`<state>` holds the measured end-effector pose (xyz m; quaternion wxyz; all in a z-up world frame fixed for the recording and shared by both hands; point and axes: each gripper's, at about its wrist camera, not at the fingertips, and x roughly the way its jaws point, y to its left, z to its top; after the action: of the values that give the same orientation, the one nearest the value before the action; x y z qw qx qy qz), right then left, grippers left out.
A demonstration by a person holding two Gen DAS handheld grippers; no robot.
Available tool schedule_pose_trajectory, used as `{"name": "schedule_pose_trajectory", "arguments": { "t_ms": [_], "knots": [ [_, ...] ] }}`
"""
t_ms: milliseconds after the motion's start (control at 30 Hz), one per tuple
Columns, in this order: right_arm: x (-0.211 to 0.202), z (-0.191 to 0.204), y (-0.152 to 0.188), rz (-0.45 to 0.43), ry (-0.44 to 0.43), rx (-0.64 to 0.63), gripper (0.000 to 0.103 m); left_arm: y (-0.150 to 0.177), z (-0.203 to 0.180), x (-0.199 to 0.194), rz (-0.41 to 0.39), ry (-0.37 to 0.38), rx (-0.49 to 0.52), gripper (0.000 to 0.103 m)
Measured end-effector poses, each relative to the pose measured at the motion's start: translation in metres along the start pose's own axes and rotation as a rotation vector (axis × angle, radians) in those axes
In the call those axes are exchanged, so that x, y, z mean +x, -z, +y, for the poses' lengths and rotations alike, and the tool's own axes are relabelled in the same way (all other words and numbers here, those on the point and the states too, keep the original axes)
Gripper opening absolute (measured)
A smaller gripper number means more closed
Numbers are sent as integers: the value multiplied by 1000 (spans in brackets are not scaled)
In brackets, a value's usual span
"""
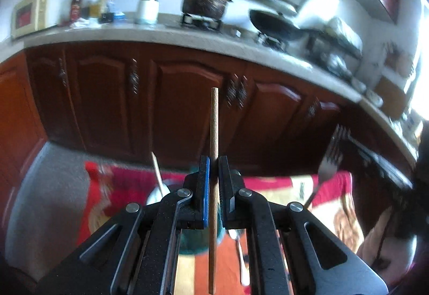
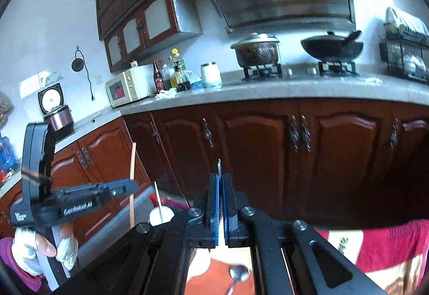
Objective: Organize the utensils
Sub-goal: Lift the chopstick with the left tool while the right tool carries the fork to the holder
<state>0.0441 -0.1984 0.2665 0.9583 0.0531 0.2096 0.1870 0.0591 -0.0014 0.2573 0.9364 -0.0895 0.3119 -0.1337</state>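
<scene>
My left gripper (image 1: 213,161) is shut on a wooden chopstick (image 1: 214,123) that stands upright between its pads; it also shows in the right wrist view (image 2: 132,182), held by the left gripper (image 2: 126,185) at the left. My right gripper (image 2: 221,177) is shut on a metal fork (image 2: 219,165), seen edge-on; in the left wrist view the fork (image 1: 331,158) shows at the right, tines up. A white cup (image 2: 161,215) holds one chopstick (image 2: 158,199). A metal spoon (image 2: 237,275) lies on the cloth below.
A red patterned cloth (image 1: 268,187) covers the table below the grippers. A teal cup (image 1: 194,244) stands under the left gripper. Brown cabinets (image 2: 268,147) and a counter with pot (image 2: 256,49), wok (image 2: 331,48), bottles and microwave (image 2: 126,87) lie ahead.
</scene>
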Motion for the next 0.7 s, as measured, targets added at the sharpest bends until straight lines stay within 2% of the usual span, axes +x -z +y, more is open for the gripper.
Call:
{"name": "schedule_pose_trajectory", "arguments": {
  "t_ms": [267, 433, 533, 700],
  "knots": [
    [52, 25, 0, -25, 67, -64, 1, -18, 22, 30, -116, -90, 6, 5],
    [73, 29, 22, -10, 74, -86, 2, -5, 28, 45, -170, -144, 41, 5],
    [83, 30, 37, 23, 66, -90, 2, 10, 27, 50, -160, -155, 77, 5],
    [96, 25, 60, 84, 49, -75, 2, 33, 32, 59, -116, -157, 80, 5]
  ]
}}
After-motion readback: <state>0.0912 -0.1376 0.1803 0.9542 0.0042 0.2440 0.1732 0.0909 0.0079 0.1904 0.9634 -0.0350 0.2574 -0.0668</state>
